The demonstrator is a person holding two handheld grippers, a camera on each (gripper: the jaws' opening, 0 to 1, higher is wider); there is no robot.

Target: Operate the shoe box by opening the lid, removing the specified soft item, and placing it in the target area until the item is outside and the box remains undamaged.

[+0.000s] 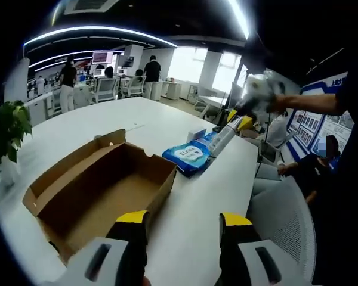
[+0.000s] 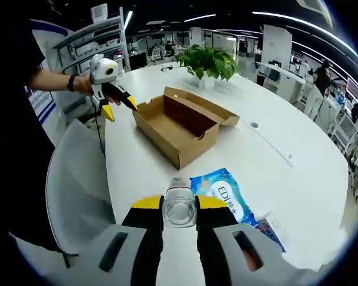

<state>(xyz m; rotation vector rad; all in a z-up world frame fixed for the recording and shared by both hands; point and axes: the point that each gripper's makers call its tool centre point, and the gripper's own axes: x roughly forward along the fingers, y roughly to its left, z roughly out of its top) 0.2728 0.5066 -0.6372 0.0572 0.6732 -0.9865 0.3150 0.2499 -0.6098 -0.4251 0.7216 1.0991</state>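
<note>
On the white desk [image 2: 298, 173] the open, empty shoe box [image 2: 182, 128] stands near the blue wipes pack [image 2: 224, 193], soft, light, probably best pinched by an edge; right tool [image 2: 179, 208] pinches a clear jar [image 2: 179, 205], left tool [image 1: 182, 223] spread.

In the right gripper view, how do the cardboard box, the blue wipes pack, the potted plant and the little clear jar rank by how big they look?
1. Cardboard box, largest.
2. Blue wipes pack.
3. Potted plant; it sits farther away, so it may really be bigger than the pack.
4. Clear jar, smallest, though nearest the camera, gripped in the right tool.
</note>
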